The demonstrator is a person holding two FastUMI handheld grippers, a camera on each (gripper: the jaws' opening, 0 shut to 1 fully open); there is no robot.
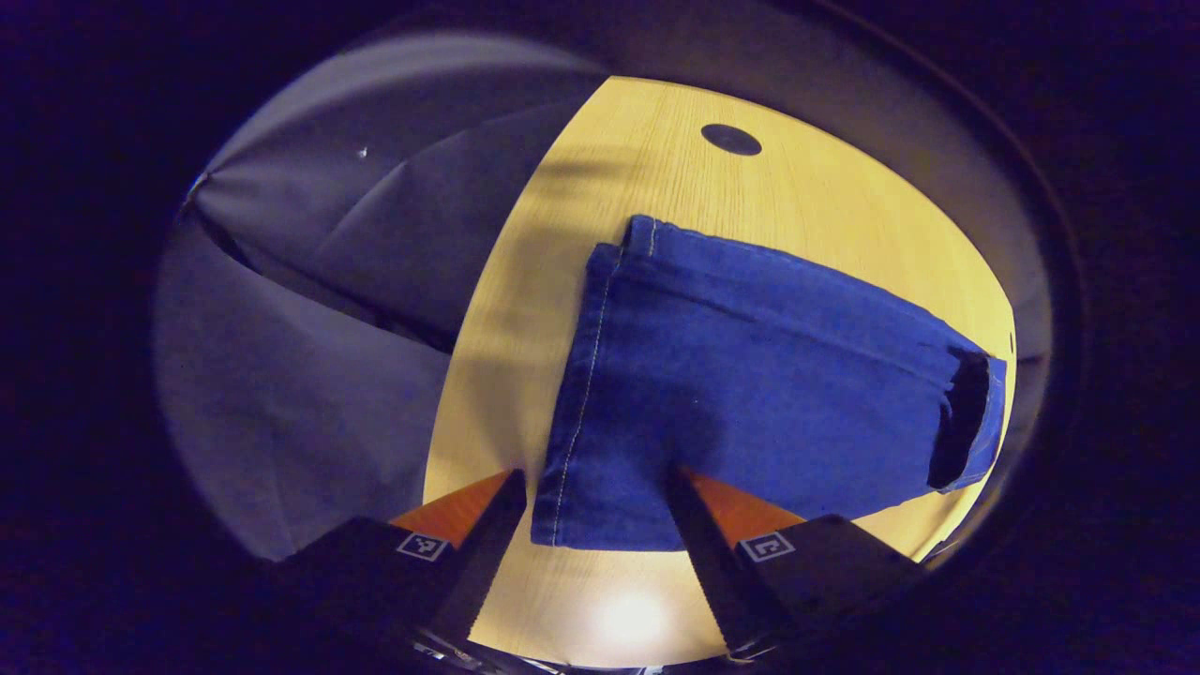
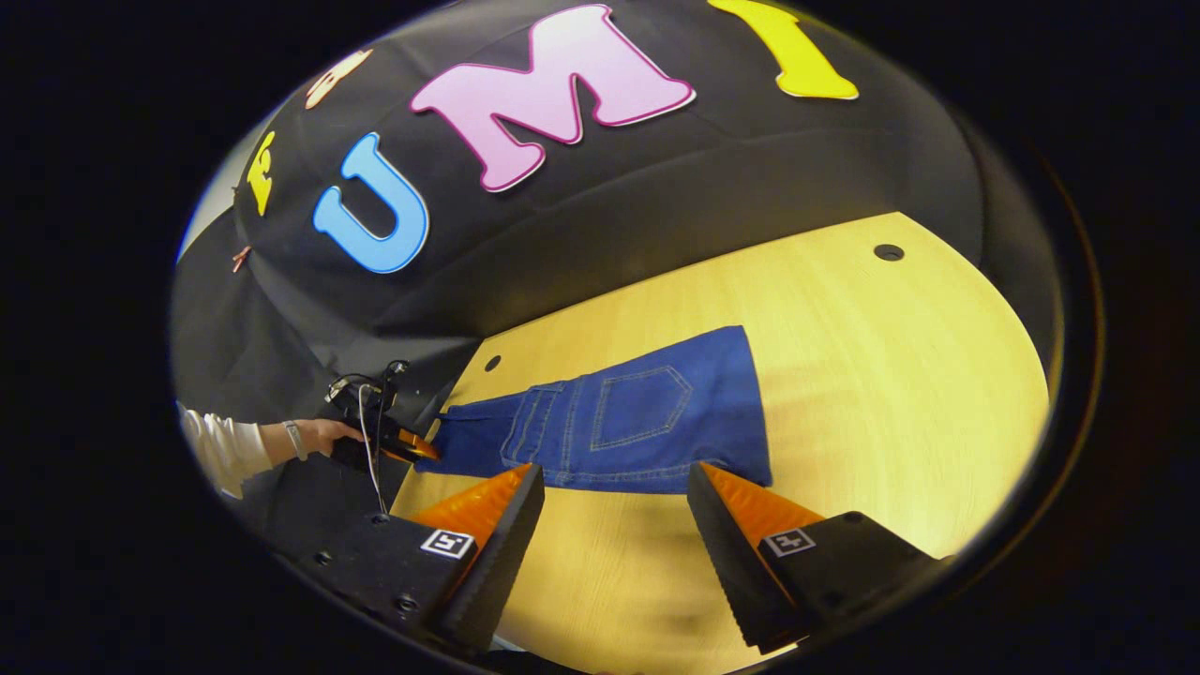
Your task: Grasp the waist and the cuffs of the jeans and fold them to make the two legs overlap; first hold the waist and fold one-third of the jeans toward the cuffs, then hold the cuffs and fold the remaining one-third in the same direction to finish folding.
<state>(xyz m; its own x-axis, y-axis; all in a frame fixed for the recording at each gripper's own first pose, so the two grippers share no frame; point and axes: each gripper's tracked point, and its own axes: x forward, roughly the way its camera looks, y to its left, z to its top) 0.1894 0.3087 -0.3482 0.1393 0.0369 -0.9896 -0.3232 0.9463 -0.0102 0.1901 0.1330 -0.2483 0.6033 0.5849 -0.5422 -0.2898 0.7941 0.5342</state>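
Lengthwise, folded jeans span the table.

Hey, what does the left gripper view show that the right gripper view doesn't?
Left gripper view: the jeans' side seam with pale stitching up close, and the left gripper, open, at the denim's near edge. Right gripper view: a back pocket, a hand holding the other gripper at the jeans' far end, and the right gripper, open. Both: blue jeans lying on the wooden table.
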